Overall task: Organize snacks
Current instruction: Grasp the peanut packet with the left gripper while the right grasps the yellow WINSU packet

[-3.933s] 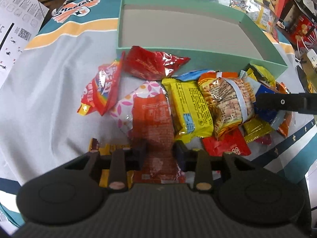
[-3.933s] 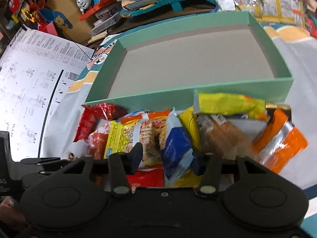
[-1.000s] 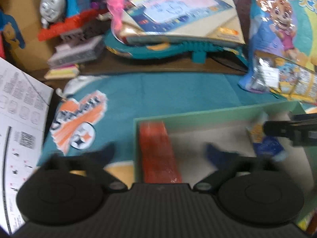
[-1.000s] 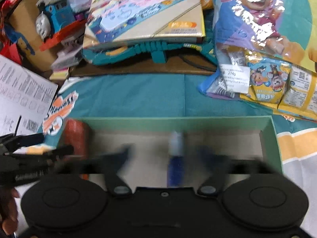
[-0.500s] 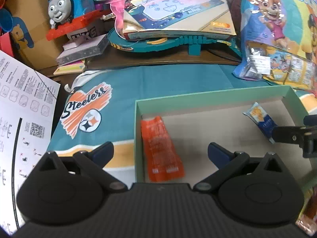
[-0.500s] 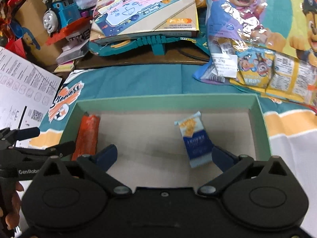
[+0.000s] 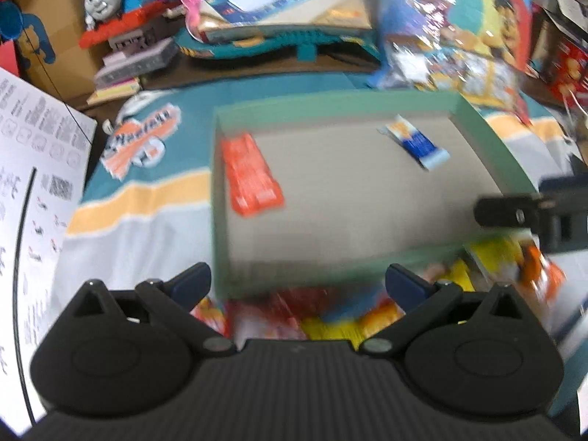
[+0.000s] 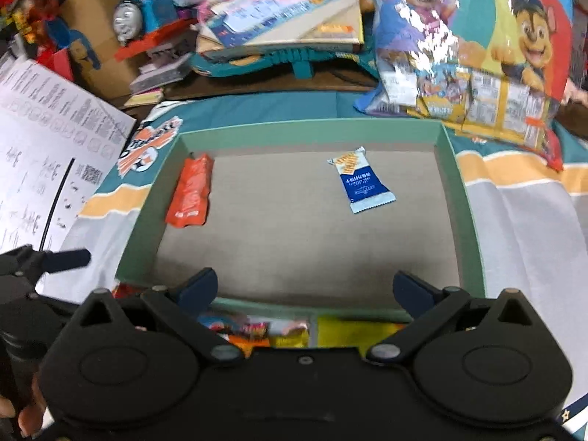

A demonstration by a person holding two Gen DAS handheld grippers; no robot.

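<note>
A shallow green box (image 7: 220, 198) (image 8: 139, 228) with a grey floor lies on the cloth. Inside it an orange-red snack packet (image 7: 251, 176) (image 8: 191, 193) rests along the left wall, and a blue-and-white packet (image 7: 417, 143) (image 8: 362, 180) lies toward the far right. A blurred pile of loose snack packets (image 7: 330, 316) (image 8: 279, 330) sits just in front of the box's near wall. My left gripper (image 7: 297, 286) hangs open and empty over that near wall. My right gripper (image 8: 305, 290) is open and empty too, above the near edge.
A white instruction sheet (image 8: 47, 154) lies to the left. Behind the box are a toy train (image 8: 143, 18), a boxed drawing mat (image 8: 279, 11) and a large cartoon snack bag (image 8: 477, 47). The right gripper's finger (image 7: 514, 213) juts in from the right in the left wrist view.
Both grippers have pulled back toward me from over the box, still open. The two packets they released a second ago stay in the box, and the loose pile has come into view.
</note>
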